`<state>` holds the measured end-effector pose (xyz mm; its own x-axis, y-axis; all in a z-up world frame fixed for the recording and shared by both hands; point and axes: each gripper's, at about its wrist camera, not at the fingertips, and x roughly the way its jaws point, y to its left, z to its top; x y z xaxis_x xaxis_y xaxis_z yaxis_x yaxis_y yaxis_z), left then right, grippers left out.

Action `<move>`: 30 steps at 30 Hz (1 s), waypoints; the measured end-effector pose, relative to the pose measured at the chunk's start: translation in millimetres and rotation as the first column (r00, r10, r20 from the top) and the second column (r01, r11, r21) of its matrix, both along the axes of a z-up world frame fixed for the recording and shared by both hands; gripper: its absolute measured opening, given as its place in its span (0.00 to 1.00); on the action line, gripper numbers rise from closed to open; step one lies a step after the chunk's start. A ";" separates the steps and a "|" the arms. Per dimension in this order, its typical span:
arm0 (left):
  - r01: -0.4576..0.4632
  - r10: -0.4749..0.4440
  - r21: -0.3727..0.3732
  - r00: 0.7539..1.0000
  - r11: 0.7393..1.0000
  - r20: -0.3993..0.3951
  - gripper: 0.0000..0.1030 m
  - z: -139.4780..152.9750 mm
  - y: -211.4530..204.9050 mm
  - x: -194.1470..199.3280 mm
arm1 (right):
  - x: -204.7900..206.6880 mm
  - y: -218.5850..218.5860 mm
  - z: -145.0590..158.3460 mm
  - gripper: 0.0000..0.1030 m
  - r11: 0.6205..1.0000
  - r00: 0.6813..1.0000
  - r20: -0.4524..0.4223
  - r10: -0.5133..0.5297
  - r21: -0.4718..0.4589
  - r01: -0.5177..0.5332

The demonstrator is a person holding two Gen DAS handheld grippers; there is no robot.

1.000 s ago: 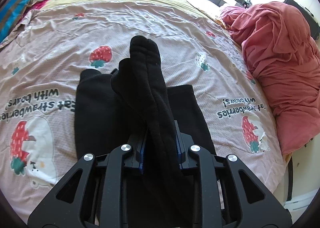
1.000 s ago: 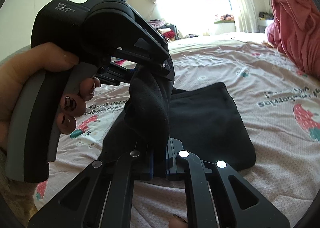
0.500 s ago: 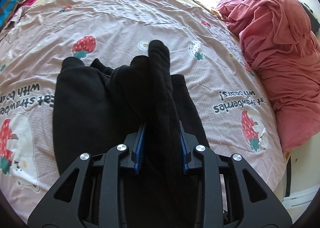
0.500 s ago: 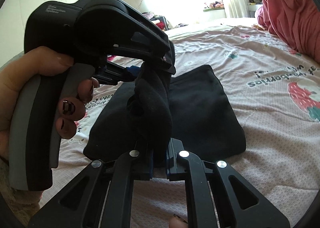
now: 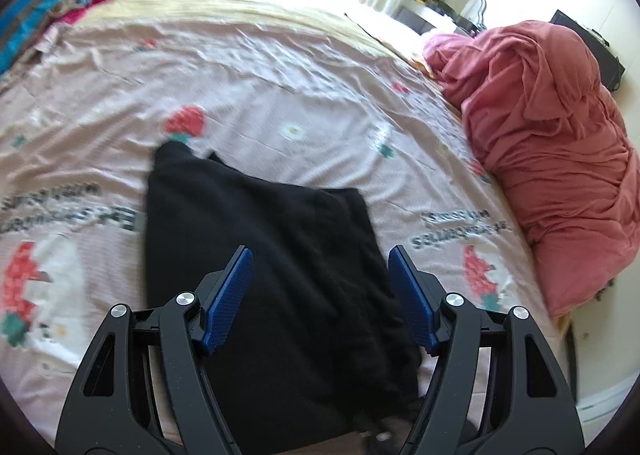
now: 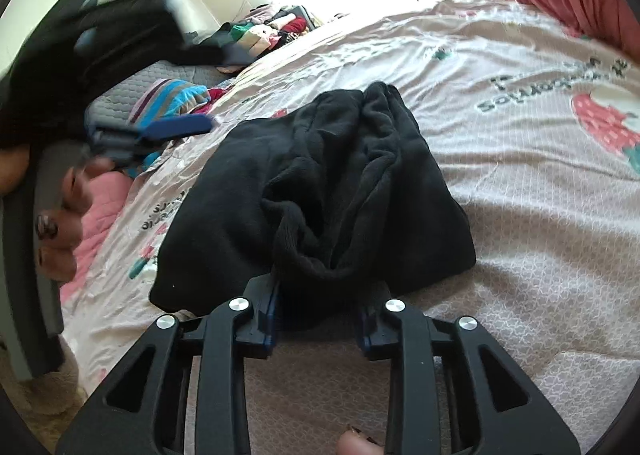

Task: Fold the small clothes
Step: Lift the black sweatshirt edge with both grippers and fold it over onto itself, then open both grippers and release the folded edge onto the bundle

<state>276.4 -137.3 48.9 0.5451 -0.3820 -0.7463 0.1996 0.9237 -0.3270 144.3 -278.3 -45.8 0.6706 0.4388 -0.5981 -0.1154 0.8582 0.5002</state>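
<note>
Black garment (image 6: 316, 191) bunches against our right gripper (image 6: 318, 315), hiding its pads; jaws just opening, grip unclear. Left gripper (image 5: 320, 295) just spread, blurred.

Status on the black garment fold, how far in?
Done: black garment lies doubled over on the bedsheet. In hand: nothing; left claw has just been opening and is clear, right claw opening around the bunched hem. Left: flatten that rumpled hem.
</note>
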 end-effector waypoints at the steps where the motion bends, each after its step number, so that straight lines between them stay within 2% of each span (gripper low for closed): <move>1: -0.013 0.013 0.012 1.000 1.000 0.006 0.60 -1.4 5.6 -2.5 | 2.2 -1.7 0.2 0.29 1.000 1.000 -0.008 0.006 0.017 -0.006; 4: -0.053 0.053 0.025 0.999 0.998 -0.002 0.60 -13.1 26.3 -11.0 | 9.3 -5.6 4.3 0.45 0.996 0.997 -0.040 0.067 0.059 -0.064; 6: -0.070 0.071 0.034 0.997 0.997 -0.017 0.60 -23.9 36.2 -15.7 | 13.7 -11.2 9.2 0.69 0.988 0.992 -0.056 0.111 0.112 -0.104; 8: -0.079 0.080 0.031 0.996 0.996 -0.041 0.60 -37.6 45.3 -20.5 | 19.2 -18.0 17.2 0.71 0.983 0.990 -0.063 0.125 0.141 -0.115; 10: -0.086 0.087 0.020 0.995 0.996 -0.057 0.60 -46.8 52.9 -24.3 | 27.8 -20.1 26.2 0.74 0.983 0.989 -0.062 0.134 0.132 -0.125; 13: -0.085 0.086 0.022 0.995 0.996 -0.058 0.60 -51.9 55.1 -28.2 | 59.7 -24.1 30.8 0.75 0.986 0.983 -0.107 0.150 0.085 -0.142; 16: -0.078 0.079 0.028 0.996 0.997 -0.051 0.60 -50.3 54.9 -30.5 | 99.3 -27.3 18.0 0.75 0.976 0.960 -0.190 0.207 0.109 -0.189; 19: -0.073 0.075 0.041 0.996 0.996 -0.042 0.60 -50.6 53.8 -33.2 | 118.5 -25.7 16.5 0.72 0.974 0.957 -0.202 0.210 0.126 -0.187; 24: -0.071 0.073 0.044 0.996 0.997 -0.045 0.60 -52.5 53.5 -34.9 | 132.7 -15.7 23.3 0.49 0.980 0.962 -0.188 0.199 0.027 -0.197; 25: -0.070 0.072 0.045 0.996 0.997 -0.044 0.60 -52.4 53.4 -35.2 | 132.1 -12.7 25.5 0.47 0.980 0.963 -0.186 0.197 0.003 -0.200; 28: -0.070 0.072 0.049 0.997 0.996 -0.042 0.60 -52.6 54.0 -35.2 | 132.4 3.5 34.1 0.38 0.967 0.969 -0.146 0.201 -0.127 -0.220; 29: -0.071 0.073 0.050 0.996 0.996 -0.044 0.60 -52.7 54.0 -35.2 | 129.1 12.7 38.3 0.32 0.952 0.970 -0.120 0.212 -0.199 -0.233; 30: -0.072 0.074 0.051 0.996 0.996 -0.044 0.60 -52.8 53.9 -35.7 | 127.1 17.5 39.1 0.21 0.939 0.970 -0.104 0.220 -0.246 -0.239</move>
<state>240.7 -83.4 -3.9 0.5353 -0.3045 -0.7879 0.1170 0.9505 -0.2878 271.4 -260.8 -6.7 0.5194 0.4023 -0.7539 -0.2957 0.9123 0.2832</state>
